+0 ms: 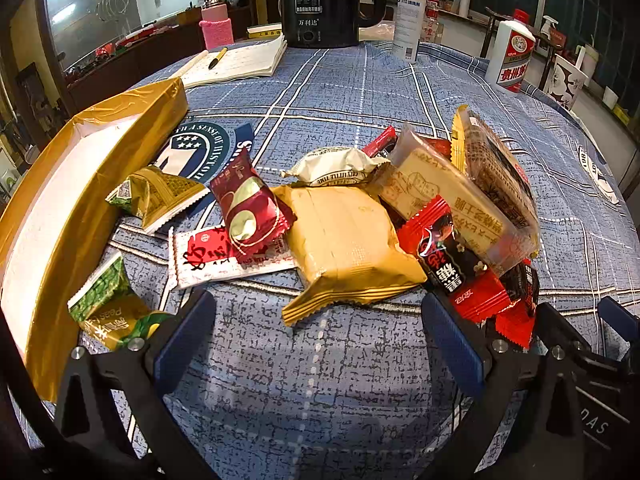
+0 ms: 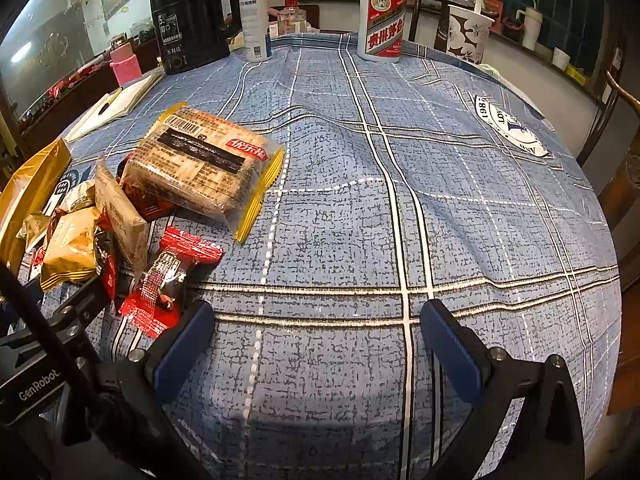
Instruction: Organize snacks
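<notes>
Both sets of jaws stand released, gripping nothing. The snack pile (image 1: 360, 216) lies just ahead of the left gripper (image 1: 316, 332) — gold box (image 1: 80, 208) to its left. The right gripper (image 2: 316, 336) faces bare blue plaid cloth on the desk (image 2: 440, 200); kettle (image 2: 192, 12) and bottle (image 2: 382, 16) stand far beyond.

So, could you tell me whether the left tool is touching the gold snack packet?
Apart: the left wrist view shows bare tablecloth between the open left tool and the gold snack packet.
</notes>
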{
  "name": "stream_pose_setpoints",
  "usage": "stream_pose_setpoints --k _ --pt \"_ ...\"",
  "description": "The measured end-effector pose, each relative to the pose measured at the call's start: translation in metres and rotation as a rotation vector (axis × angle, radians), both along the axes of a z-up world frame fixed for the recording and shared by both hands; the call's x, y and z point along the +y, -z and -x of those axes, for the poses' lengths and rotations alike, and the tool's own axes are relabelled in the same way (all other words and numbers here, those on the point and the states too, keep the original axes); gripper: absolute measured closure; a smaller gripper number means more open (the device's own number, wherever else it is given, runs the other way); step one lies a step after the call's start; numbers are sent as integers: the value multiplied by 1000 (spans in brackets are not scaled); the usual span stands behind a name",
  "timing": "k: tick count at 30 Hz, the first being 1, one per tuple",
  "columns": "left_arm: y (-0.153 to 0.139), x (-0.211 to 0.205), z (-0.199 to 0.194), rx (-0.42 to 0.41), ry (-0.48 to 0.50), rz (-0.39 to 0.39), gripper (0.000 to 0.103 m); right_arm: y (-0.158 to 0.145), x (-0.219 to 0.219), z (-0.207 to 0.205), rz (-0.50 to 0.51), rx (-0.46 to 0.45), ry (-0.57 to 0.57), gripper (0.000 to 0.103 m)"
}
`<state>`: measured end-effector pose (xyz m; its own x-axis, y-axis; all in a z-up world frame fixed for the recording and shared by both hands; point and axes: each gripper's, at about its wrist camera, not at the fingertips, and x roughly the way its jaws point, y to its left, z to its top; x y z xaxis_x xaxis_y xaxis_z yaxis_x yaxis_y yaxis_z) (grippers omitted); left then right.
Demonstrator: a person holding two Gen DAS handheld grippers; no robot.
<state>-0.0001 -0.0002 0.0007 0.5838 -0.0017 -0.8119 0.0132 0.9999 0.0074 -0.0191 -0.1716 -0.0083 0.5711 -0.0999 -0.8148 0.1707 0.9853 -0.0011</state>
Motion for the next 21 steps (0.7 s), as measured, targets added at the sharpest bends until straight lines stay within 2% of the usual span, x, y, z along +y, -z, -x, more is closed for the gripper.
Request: stream_pose_setpoints --k 4,8,10,11,12,13,15,21 --pt "1 -1 -3 17 13 -2 0 -1 -1 -4 0 22 -10 0" --pt "0 -3 -3 49 34 -2 0 -4 -4 -11 -17 122 -50 0" --pt "-3 -4 -1 95 35 3 3 -7 -6 -10 -22 153 -43 6" --pt "-4 -3 -1 99 35 7 6 -8 -8 -9 -27 156 -34 13" --pt "-8 -3 3 102 41 27 14 -10 -11 -6 -44 161 -26 16" --pt "-12 -4 7 109 53 55 17 -10 -13 -4 -60 166 -21 17" --pt "-21 -3 18 99 63 86 17 -13 -19 3 -83 181 -6 22" --pt "-63 26 54 37 84 228 17 -30 -24 29 -75 132 19 23"
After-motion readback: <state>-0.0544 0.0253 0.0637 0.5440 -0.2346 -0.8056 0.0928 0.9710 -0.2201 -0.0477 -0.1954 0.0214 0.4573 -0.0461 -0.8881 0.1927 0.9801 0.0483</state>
